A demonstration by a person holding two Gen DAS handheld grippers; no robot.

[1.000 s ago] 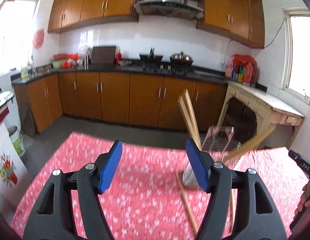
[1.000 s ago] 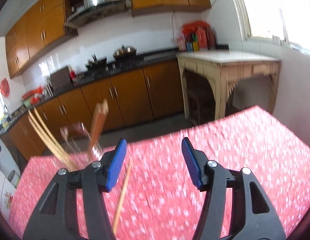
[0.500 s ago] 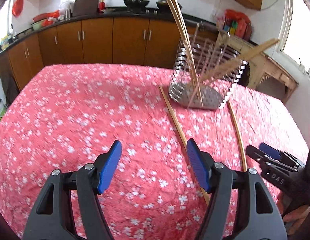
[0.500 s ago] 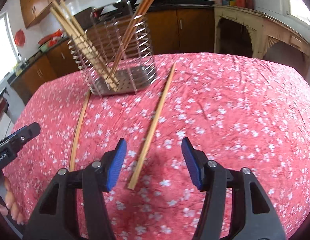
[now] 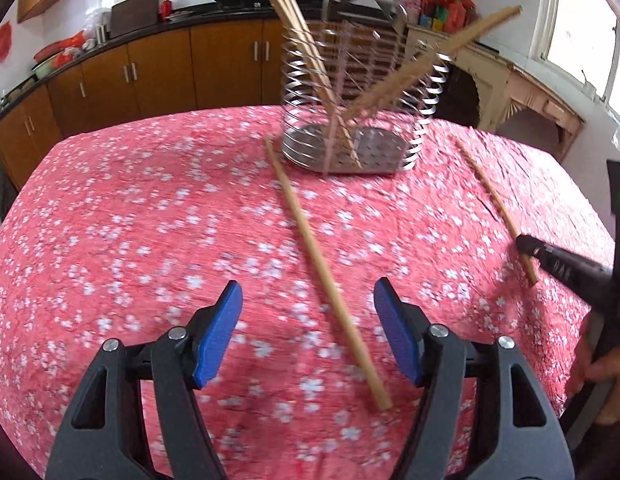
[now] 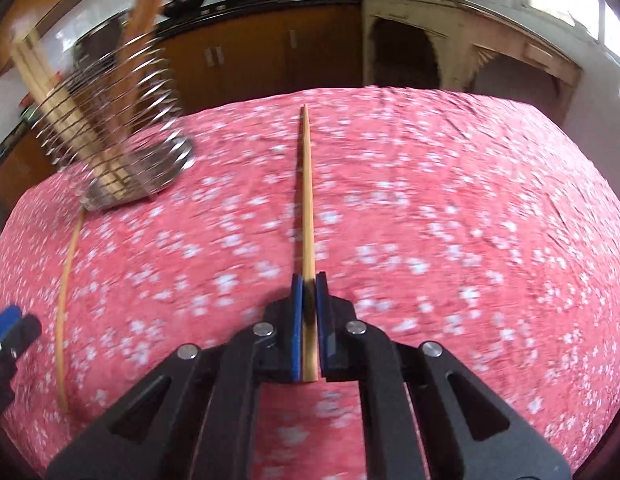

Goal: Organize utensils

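On a red flowered tablecloth (image 5: 150,208) fronting brown kitchen cabinets (image 5: 158,72), the right gripper (image 6: 308,280) is clamping one chopstick (image 6: 307,200) while the left gripper (image 5: 308,308), jaws closing, is straddling another chopstick (image 5: 317,264) beside the wire holder (image 5: 349,120).

The chopsticks (image 5: 306,52) standing in the wire holder (image 6: 122,136) run off the top edge, the holder itself smeared by motion blur.
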